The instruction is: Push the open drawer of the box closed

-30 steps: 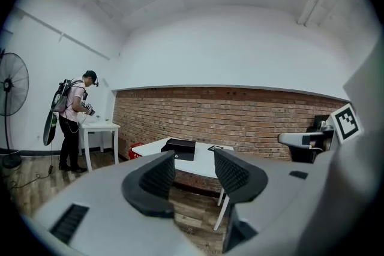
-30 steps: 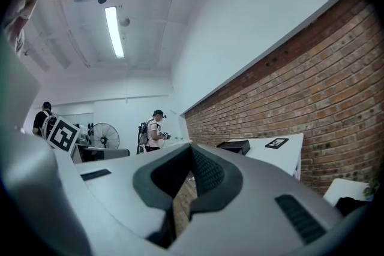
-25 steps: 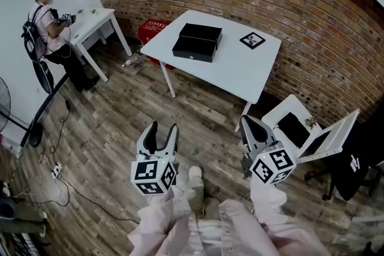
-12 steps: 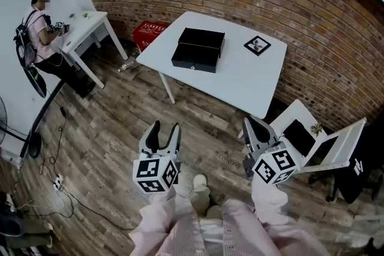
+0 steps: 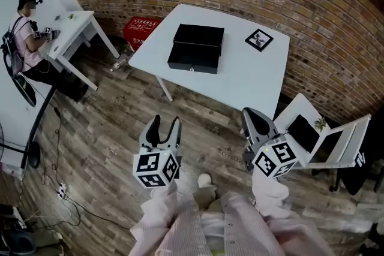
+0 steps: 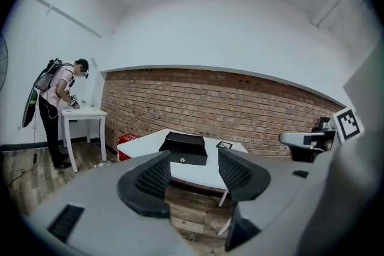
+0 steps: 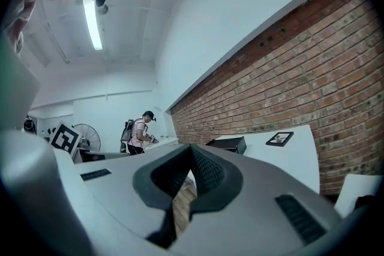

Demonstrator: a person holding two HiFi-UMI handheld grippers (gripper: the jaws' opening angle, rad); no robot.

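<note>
A black box (image 5: 199, 36) lies on the white table (image 5: 252, 78) ahead, also seen in the left gripper view (image 6: 187, 142) and the right gripper view (image 7: 228, 144). Its drawer (image 5: 193, 58) stands pulled out toward me, with a small knob on the front. Both grippers hang over the wooden floor, well short of the table. The left gripper (image 5: 164, 126) (image 6: 193, 166) is open, with nothing between its fingers. The right gripper (image 5: 255, 120) (image 7: 191, 156) is shut and empty.
A framed marker card (image 5: 259, 39) lies on the table right of the box. A red crate (image 5: 139, 27) sits under its far left corner. A person (image 5: 24, 27) stands at a second white table (image 5: 75, 30) at left. A white chair (image 5: 315, 135) holding a dark object is at right.
The table and box have come nearer and lower in the head view as I step forward. Both grippers keep their pose and jaw states.
</note>
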